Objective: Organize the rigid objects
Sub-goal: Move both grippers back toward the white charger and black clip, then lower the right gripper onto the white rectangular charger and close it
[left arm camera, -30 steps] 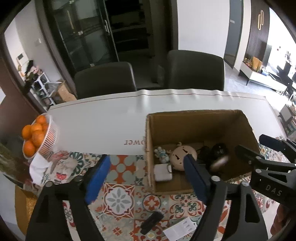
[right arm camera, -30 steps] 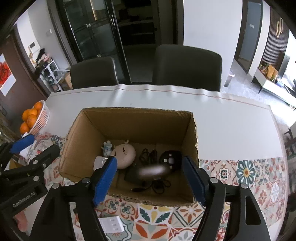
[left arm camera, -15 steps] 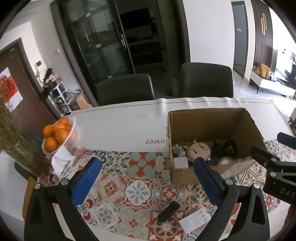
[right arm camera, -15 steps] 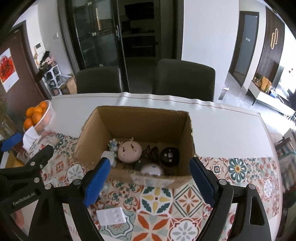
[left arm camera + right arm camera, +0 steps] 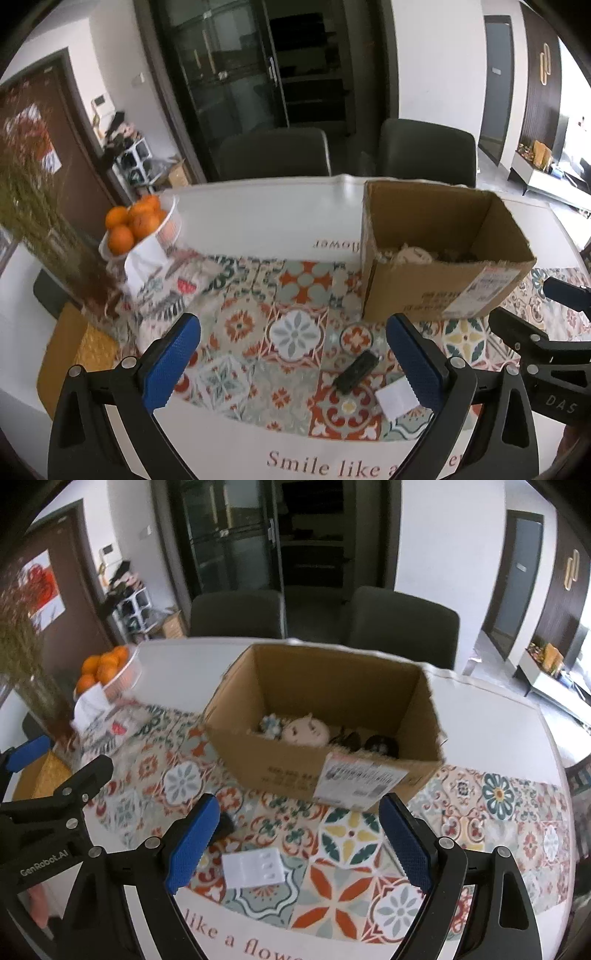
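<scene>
2 loose items remain on the patterned tablecloth point(image 5: 347, 849) in front of the cardboard box point(image 5: 295, 771): a black stick-shaped gadget point(image 5: 355, 371) and a white flat rectangular piece point(image 5: 254, 869). The box already holds a pale round figurine point(image 5: 306, 732), a small blue-white figure point(image 5: 270, 724) and dark cabled items point(image 5: 380, 744).

Handling, judged: black gadget looks like hard plastic, light, stiff, probably a bit slick. Best taken across its narrow width near the middle, jaws square to its long axis since it lies diagonal. White piece looks thin, rigid, light, with 3 small moulded marks on top. It lies flat on the cloth, so the fingers need to come down steep and pinch across the short edges, or it may skid on the fabric. Neither looks fragile.

Pose: left gripper point(image 5: 295, 363) hovers above the cloth, jaws spread wide, nothing between them, tilted down toward the near table edge. The black gadget lies between its fingers, nearer the right-hand one; the white piece point(image 5: 397, 398) is partly hidden behind that finger. Right gripper point(image 5: 297, 840) hovers just to the right, also spread wide and empty, pitched forward and down, with the white piece low between its fingers, closer to the left-hand one. Black gadget point(image 5: 225, 825) is mostly hidden behind that finger. Both grippers sit side by side, near each other, not touching.
</scene>
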{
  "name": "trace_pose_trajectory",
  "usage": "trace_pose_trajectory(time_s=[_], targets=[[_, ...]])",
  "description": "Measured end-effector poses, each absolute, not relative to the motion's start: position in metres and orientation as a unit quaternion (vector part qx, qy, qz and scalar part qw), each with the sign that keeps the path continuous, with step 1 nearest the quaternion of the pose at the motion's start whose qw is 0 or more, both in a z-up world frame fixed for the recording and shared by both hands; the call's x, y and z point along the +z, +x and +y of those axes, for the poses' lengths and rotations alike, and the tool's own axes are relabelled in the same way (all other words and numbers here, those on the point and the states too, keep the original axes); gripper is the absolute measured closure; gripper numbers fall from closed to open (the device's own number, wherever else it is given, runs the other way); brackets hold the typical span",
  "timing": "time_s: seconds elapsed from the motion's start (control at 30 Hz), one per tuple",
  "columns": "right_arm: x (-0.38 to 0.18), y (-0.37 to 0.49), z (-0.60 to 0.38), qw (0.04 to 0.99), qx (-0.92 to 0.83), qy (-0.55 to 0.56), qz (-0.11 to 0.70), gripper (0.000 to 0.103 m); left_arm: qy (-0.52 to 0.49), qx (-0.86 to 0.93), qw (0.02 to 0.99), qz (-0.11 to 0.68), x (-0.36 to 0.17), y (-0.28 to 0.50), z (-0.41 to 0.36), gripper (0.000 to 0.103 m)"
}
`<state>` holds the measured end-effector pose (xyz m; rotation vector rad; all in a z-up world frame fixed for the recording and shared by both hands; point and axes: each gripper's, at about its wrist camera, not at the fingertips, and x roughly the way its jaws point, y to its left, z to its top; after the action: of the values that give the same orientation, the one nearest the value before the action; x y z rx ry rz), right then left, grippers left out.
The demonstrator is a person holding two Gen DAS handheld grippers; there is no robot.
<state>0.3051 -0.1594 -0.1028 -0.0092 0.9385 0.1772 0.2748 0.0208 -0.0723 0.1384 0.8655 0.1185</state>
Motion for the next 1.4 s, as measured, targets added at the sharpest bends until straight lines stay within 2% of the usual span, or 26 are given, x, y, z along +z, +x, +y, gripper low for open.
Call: trace_pose_trajectory(time_s=[0.57, 1.4], targets=[[-0.165, 0.286, -0.121, 0.844, 0.150, -0.041, 0.513, 0.015, 0.041, 0.096, 0.868, 0.485, -0.138, 0.240, 0.053, 0.001], [-0.255, 0.297, -0.101, 0.774, 0.185, -0.082, 0.600, 0.012, 0.023, 0.103, 0.819, 0.564, -0.217, 0.234, 0.067, 0.001]])
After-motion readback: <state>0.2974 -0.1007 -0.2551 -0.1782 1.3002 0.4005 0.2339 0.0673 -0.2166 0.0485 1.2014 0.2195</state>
